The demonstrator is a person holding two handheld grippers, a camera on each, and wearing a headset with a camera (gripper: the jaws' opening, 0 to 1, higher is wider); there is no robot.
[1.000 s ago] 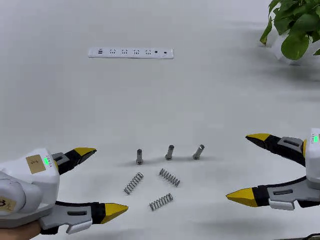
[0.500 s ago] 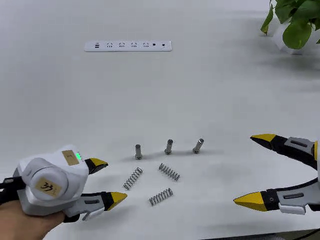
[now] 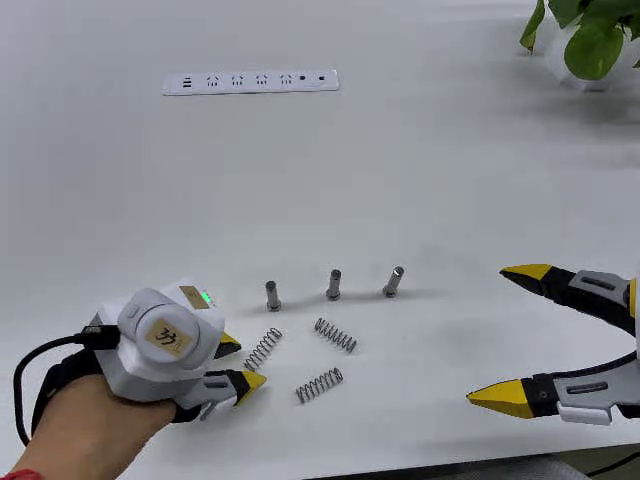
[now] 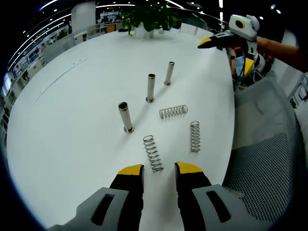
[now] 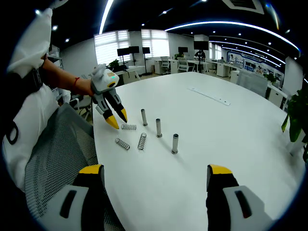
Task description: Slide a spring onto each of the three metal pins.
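Three short metal pins stand upright in a row on the white table: left (image 3: pixel 272 295), middle (image 3: pixel 334 284), right (image 3: pixel 393 281). Three springs lie loose in front of them: one (image 3: pixel 263 349) on the left, one (image 3: pixel 335 335) in the middle, one (image 3: pixel 319 385) nearest me. My left gripper (image 3: pixel 240 362) is open with a narrow gap, its tips just left of the left spring. In the left gripper view that spring (image 4: pixel 153 153) ends right before the left gripper (image 4: pixel 159 169), with the nearest pin (image 4: pixel 125 117) beyond. My right gripper (image 3: pixel 505 335) hangs wide open at the right, holding nothing.
A white power strip (image 3: pixel 250 81) lies far back on the table. A potted plant (image 3: pixel 590 30) stands at the back right corner. The table's front edge runs just below both grippers. A grey mesh chair (image 4: pixel 260 163) sits beside the table.
My left gripper has moved right toward the left spring, rolled over, and its jaws have narrowed. The right gripper has hardly moved. Pins and springs lie as before.
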